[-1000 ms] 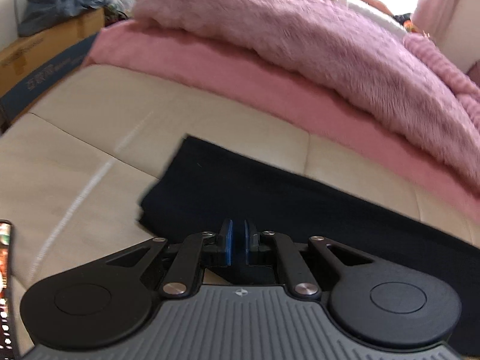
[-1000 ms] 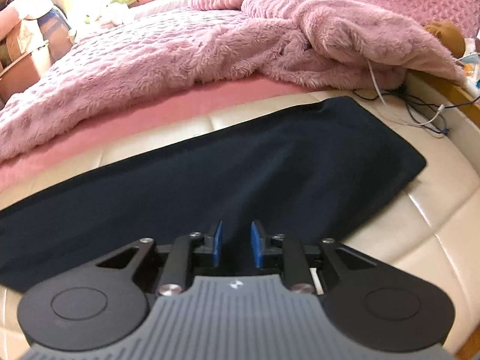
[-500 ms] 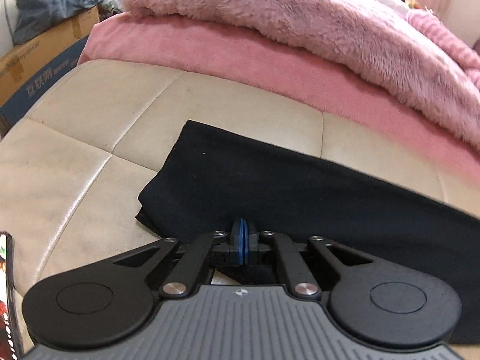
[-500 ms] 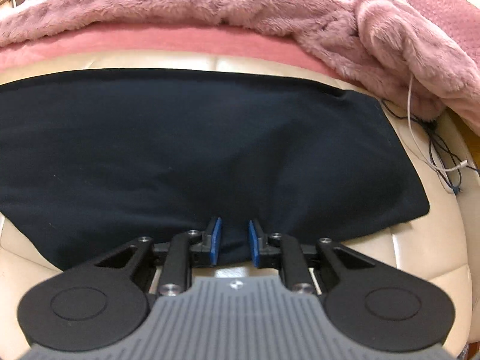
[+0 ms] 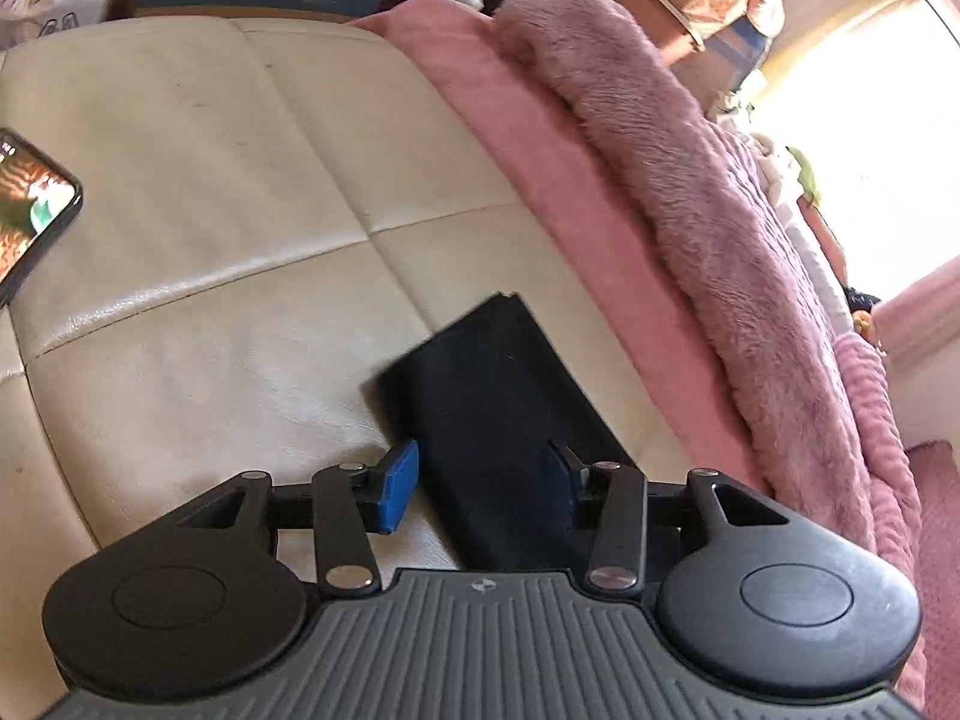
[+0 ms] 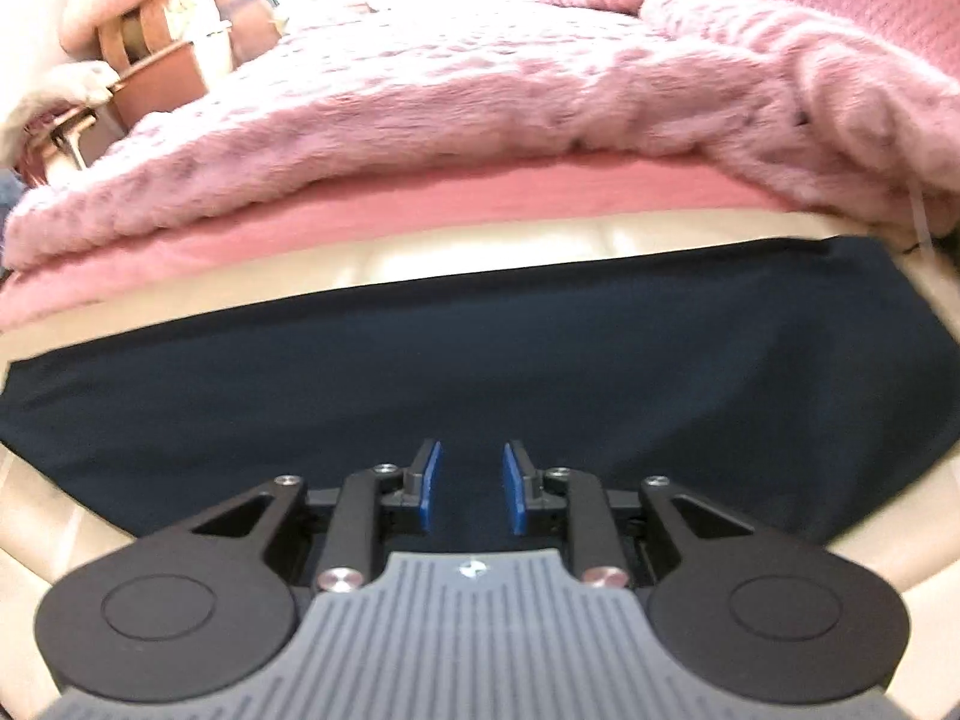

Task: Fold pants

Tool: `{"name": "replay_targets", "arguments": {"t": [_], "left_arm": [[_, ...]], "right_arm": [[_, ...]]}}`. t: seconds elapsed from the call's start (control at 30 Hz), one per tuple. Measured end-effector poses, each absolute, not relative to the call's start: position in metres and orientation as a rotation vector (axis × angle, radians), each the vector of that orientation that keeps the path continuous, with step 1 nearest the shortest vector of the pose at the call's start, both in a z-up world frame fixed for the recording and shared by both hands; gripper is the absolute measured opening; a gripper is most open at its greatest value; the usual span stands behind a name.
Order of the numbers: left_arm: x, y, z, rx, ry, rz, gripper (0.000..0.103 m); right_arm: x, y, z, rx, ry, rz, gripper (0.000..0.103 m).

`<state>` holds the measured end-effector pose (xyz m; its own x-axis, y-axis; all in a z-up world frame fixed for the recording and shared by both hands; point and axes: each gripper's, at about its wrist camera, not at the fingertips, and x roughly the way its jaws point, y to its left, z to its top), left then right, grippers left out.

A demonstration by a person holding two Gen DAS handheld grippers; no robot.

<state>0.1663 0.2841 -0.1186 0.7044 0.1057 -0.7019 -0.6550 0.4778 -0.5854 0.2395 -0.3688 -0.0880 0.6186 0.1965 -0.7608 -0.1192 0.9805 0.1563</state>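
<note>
The dark pants (image 6: 480, 360) lie flat in 1 long strip on the cream leather bench (image 5: 240, 240), along the foot of the bed with its pink blanket (image 6: 480, 108). Their long axis runs side to side in the right wrist view; in the left wrist view 1 narrow end points up and away. This looks like the gap between 2 folds. The left gripper (image 5: 480, 474) has just been opening, and its fingers stand wide apart over that end, cloth beneath them but not pinched. The right gripper (image 6: 469, 486) hovers at the near edge, its fingers a little apart, gripping nothing. Next, I judge, each must pinch an edge and carry 1 end over the other.
</note>
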Motion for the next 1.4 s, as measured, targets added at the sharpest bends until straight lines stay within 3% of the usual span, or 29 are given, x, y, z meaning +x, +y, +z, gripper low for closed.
{"name": "replay_targets", "arguments": {"t": [0.3, 0.37, 0.43, 0.7, 0.93, 1.17, 1.4], "left_arm": [[0.171, 0.286, -0.132, -0.938, 0.611, 0.532, 0.047], [0.176, 0.286, -0.131, -0.919, 0.609, 0.525, 0.036], [0.177, 0.287, -0.132, -0.898, 0.628, 0.543, 0.005], [0.157, 0.298, -0.118, -0.865, 0.616, 0.590, 0.004], [0.151, 0.295, -0.064, -0.711, 0.554, 0.468, 0.004], [0.182, 0.204, -0.003, -0.431, 0.487, 0.272, 0.004], [0.223, 0.089, 0.002, -0.179, 0.499, 0.098, 0.004]], "right_arm": [[0.249, -0.322, -0.100, 0.090, 0.907, 0.254, 0.021], [0.253, -0.314, -0.101, 0.081, 0.914, 0.253, 0.021], [0.257, -0.306, -0.103, 0.067, 0.924, 0.250, 0.021], [0.261, -0.276, -0.116, -0.060, 0.978, 0.261, 0.023], [0.251, -0.235, -0.113, -0.135, 0.990, 0.373, 0.024], [0.245, -0.232, -0.094, -0.058, 0.952, 0.404, 0.024], [0.242, -0.252, -0.082, 0.023, 0.954, 0.368, 0.025]]}}
